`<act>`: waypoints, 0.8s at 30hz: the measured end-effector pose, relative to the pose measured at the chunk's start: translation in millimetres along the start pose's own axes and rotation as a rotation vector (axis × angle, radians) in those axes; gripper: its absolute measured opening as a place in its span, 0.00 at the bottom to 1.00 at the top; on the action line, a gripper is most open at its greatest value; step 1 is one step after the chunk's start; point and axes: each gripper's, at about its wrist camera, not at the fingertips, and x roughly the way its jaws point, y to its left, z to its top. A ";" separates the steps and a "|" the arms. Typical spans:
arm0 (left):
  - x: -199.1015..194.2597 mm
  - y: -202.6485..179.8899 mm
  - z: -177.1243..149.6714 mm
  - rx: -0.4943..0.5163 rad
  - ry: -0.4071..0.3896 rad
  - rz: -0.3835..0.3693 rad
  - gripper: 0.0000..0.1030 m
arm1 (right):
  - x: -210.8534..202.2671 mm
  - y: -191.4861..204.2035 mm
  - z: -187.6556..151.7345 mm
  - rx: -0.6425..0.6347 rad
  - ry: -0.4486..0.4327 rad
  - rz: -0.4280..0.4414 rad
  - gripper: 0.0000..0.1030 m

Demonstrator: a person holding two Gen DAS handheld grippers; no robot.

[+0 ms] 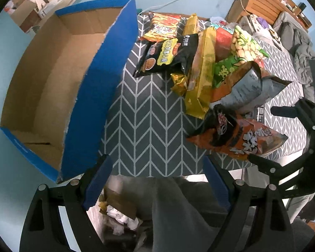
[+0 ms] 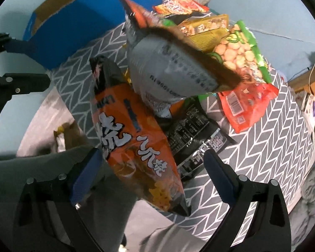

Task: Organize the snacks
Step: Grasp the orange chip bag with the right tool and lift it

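Straddling the near end of the orange snack bag [image 2: 136,147], the right tongs [image 2: 149,172] are held apart, presumably for a grasp not yet closed. Just beyond, the remaining packets are heaped on the worktop [image 2: 262,147]. The left tongs [image 1: 155,180], also apart, are kept empty beside the blue box [image 1: 52,79], likely the destination.

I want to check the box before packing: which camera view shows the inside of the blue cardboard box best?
The left wrist view: the blue cardboard box shows its whole brown inside. The right wrist view shows only its outer blue wall and top edge.
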 end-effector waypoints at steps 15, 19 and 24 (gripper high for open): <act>28.8 -10.3 -8.0 0.022 0.009 -0.002 0.86 | 39.4 21.4 -4.0 -0.045 0.004 0.006 0.57; 28.6 -12.5 -7.4 0.028 0.007 -0.006 0.86 | 30.4 17.5 -12.5 -0.029 -0.027 0.032 0.51; 26.1 -17.8 -4.3 0.021 0.011 -0.023 0.86 | 9.3 -2.9 -23.0 0.067 -0.101 0.053 0.51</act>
